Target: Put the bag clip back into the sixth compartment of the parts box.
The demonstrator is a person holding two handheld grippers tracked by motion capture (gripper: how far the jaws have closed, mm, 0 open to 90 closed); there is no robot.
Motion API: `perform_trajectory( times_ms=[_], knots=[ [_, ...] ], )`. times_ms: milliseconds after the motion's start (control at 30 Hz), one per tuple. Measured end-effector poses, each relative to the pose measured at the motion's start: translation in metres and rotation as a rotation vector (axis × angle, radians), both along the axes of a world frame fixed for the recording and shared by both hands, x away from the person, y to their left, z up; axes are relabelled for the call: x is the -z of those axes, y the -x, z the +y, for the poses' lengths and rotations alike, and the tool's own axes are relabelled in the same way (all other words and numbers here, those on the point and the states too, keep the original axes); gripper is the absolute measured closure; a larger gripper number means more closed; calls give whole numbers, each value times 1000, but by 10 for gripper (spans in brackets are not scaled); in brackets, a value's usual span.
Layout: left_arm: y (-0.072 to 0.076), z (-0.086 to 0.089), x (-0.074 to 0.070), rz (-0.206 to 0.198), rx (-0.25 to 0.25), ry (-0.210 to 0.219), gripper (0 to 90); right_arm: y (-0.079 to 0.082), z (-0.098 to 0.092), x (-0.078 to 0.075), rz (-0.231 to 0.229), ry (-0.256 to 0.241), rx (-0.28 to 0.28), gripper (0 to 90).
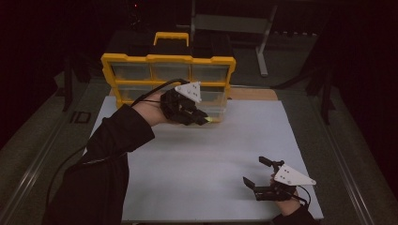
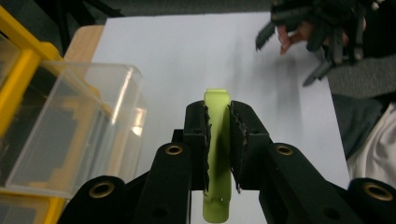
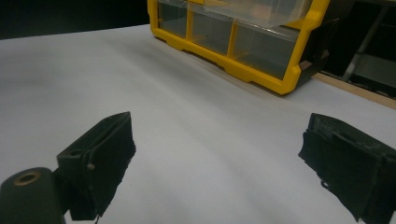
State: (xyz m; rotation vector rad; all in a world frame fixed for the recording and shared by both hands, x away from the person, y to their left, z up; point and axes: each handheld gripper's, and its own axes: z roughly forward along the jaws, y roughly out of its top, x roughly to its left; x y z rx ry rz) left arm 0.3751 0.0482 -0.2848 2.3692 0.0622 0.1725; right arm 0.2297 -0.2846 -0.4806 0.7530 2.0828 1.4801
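My left gripper (image 1: 205, 120) (image 2: 218, 140) is shut on a flat lime-green plastic piece (image 2: 217, 154), whose tip (image 1: 210, 120) pokes out past the jaws. It hovers just in front of a clear drawer (image 2: 70, 130) pulled out of the yellow organizer (image 1: 166, 77) at the back of the mat. My right gripper (image 1: 256, 176) (image 3: 219, 158) rests low near the front right of the white mat, jaws wide open with nothing between them. The yellow organizer (image 3: 243, 42) lies ahead of it in the right gripper view.
A white mat (image 1: 206, 159) covers the table, with a wooden edge (image 1: 253, 93) behind it at the right. Dark surroundings and a metal stand (image 1: 263, 42) lie beyond the organizer. The other hand and its gripper (image 2: 317, 32) appear far off in the left gripper view.
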Motion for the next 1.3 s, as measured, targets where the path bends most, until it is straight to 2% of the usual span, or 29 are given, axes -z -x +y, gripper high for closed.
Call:
perform_trajectory(
  times_ms=[167, 400, 433, 600, 700, 733, 967, 1100, 1200, 1233, 1300],
  knots=[
    [-8, -4, -6, -15, -11, 13, 787, 0, 0, 0, 2, -1, 3, 91],
    [-17, -6, -17, -45, -11, 72, 786, -1, -2, 1, 4, -5, 2, 91],
    [-19, -6, -18, -59, -6, 74, 787, -1, -2, 1, 3, -6, 2, 91],
    [-29, -8, -19, -58, -30, 100, 787, 0, -2, 0, 2, -10, 2, 91],
    [-36, -9, -18, -85, -70, 116, 787, 0, -3, 0, 2, -15, 4, 91],
    [-39, -9, -17, -77, -93, 129, 787, 0, -3, 0, 3, -16, 6, 91],
    [-53, -11, -6, -73, -129, 158, 787, -1, -4, 2, 11, -21, 2, 91],
    [-61, -13, 2, -45, -168, 170, 787, -2, -5, 1, 10, -26, 6, 91],
    [-66, -14, 8, -32, -181, 160, 787, -1, -6, 2, 11, -25, 8, 91],
    [-67, -15, 10, -39, -187, 151, 787, -1, -6, 2, 11, -24, 9, 91],
    [-70, -15, 12, -19, -210, 147, 786, -1, -7, 2, 10, -24, 7, 91]
  ],
)
